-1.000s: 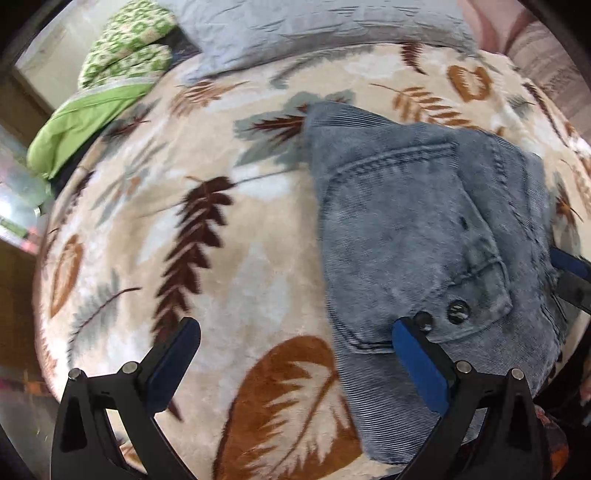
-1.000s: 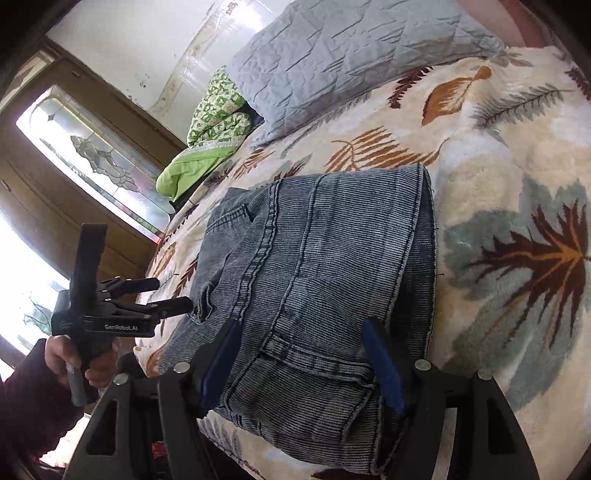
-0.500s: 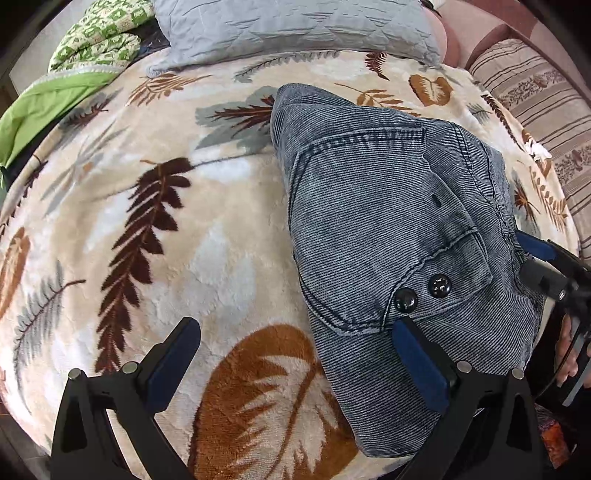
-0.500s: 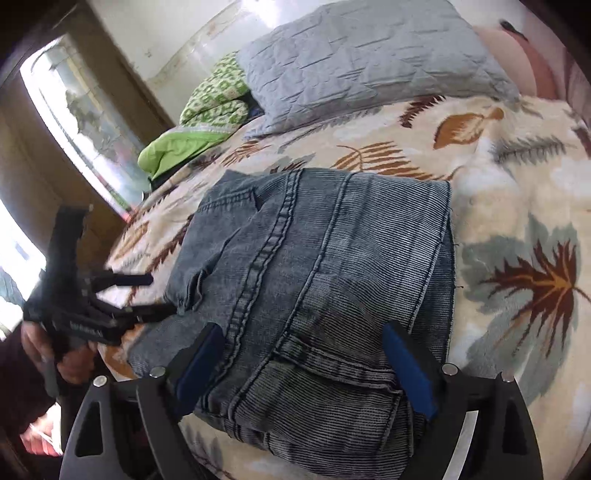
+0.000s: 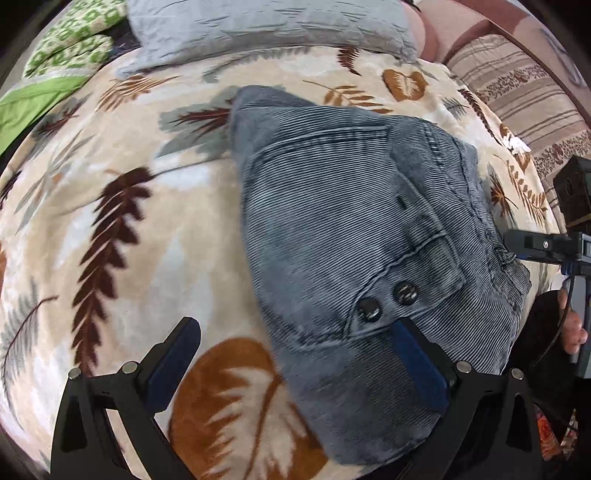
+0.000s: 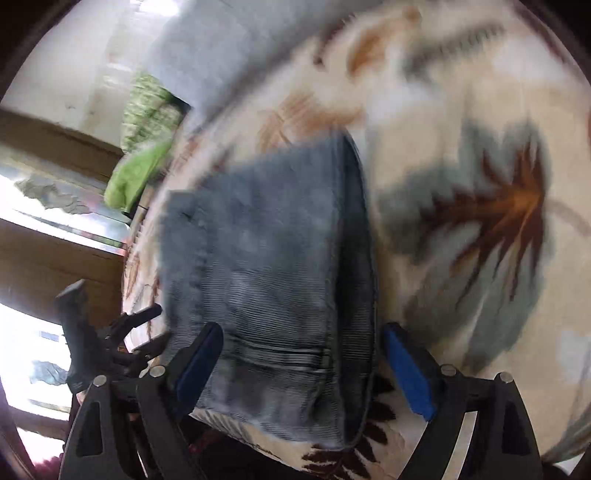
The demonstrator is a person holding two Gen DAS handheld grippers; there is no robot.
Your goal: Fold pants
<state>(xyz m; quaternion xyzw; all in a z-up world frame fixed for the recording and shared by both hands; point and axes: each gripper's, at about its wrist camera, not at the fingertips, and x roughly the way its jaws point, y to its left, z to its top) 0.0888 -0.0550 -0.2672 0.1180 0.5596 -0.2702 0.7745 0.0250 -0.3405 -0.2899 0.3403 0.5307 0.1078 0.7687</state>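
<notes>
Blue-padded fingers [image 5: 417, 363] of the left gripper [image 5: 295, 363] nearest in its own view, spread wide, nothing pinched; one pad over the near corner of the pants [image 5: 354, 229], the other over bare blanket [image 5: 110, 229]. Same for the right gripper [image 6: 303, 363] in its view: spread wide, empty, hovering astride the near end of the folded bundle, pads clear of the cloth.

Grey-blue corduroy-ribbed pants folded into a compact block on the leaf-patterned blanket, close to the near edge of the bed. Long axis from the near edge away toward the pillows, slightly slanted leftward at the far end in the left view. Pocket flap with two dark snaps [image 5: 389, 301] on top, near end. Thick folded edge along the right side in the right view, heavily blurred.

Person's hand [image 5: 574, 332] on the right gripper's handle at the right border of the left view.

Farther off, grey quilted pillow [image 5: 266, 26] at the head of the bed, green patterned bedding [image 5: 70, 40] beside it.
</notes>
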